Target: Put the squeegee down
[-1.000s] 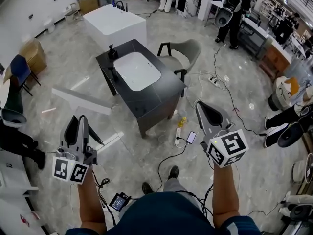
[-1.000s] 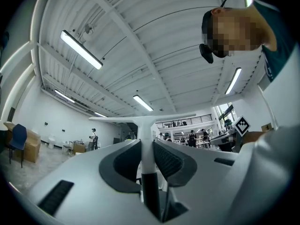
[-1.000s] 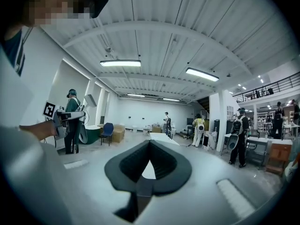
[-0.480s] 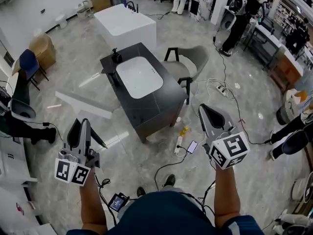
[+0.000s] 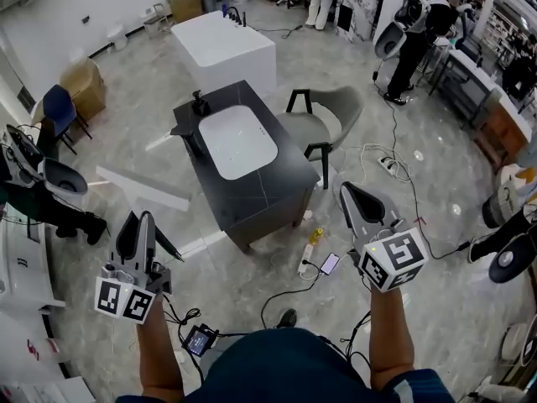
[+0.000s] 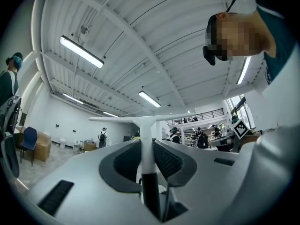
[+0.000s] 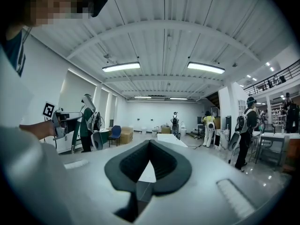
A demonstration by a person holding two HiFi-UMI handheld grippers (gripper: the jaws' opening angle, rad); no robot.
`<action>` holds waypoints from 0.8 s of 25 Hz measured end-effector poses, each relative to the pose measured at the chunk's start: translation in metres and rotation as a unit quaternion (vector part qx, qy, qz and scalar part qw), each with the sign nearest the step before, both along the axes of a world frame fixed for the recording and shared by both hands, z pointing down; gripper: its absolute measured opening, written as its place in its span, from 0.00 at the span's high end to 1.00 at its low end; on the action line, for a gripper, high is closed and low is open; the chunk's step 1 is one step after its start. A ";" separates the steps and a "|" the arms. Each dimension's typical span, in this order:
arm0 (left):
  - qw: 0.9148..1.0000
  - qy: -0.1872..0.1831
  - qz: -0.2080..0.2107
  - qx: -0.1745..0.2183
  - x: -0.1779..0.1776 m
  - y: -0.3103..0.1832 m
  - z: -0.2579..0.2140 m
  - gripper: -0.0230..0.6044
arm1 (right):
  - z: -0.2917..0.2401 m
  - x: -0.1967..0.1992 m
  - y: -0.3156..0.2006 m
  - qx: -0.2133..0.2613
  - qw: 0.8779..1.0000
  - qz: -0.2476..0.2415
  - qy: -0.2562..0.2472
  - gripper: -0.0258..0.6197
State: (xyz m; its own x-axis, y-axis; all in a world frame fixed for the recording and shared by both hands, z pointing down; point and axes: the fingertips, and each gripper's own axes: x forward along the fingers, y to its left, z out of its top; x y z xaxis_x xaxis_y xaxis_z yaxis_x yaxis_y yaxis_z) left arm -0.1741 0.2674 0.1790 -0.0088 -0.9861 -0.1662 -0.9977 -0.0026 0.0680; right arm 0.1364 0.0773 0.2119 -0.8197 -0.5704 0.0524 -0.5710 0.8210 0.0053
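My left gripper [image 5: 138, 221] is shut on the squeegee [image 5: 143, 188], a long white blade on a white stem with a black lower handle. In the left gripper view the stem rises between the jaws [image 6: 149, 146] and the T-shaped squeegee [image 6: 151, 120] blade stands level against the ceiling. My right gripper [image 5: 346, 190] is held at the right, shut and with nothing in it; its dark pads [image 7: 161, 165] meet at the tips. Both grippers hang above the floor, short of the dark vanity table [image 5: 277, 183].
The dark vanity table has a white basin [image 5: 237, 141] and a black tap [image 5: 199, 103]. Behind it stands a white block [image 5: 222, 44]; a grey chair [image 5: 323, 112] is at its right. Cables and a power strip [image 5: 306, 254] lie on the floor. People stand around the hall.
The table and the floor have slid slightly down and right in the head view. Both grippers keep their places and their states. A seated person has come further into view at the left.
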 end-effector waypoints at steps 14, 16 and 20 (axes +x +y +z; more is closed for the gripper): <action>0.998 0.007 0.063 -0.020 -0.009 -0.093 0.015 0.83 | 0.015 0.014 -0.055 -0.021 0.998 0.064 0.004 0.94; 0.996 0.008 0.084 -0.017 -0.020 -0.114 0.011 0.83 | 0.010 0.011 -0.059 -0.021 0.996 0.085 0.005 0.94; 0.992 0.017 0.122 -0.010 -0.047 -0.151 0.005 0.83 | -0.004 0.001 -0.066 -0.011 0.992 0.127 0.010 0.94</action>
State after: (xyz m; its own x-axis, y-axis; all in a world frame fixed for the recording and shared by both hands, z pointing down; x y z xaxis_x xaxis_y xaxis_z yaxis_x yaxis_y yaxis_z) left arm -0.2214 0.1167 0.1842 0.2244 -0.9627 -0.1512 -0.9648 -0.2413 0.1044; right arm 0.1370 0.0114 0.2077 -0.6489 -0.7564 0.0821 -0.7589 0.6512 0.0012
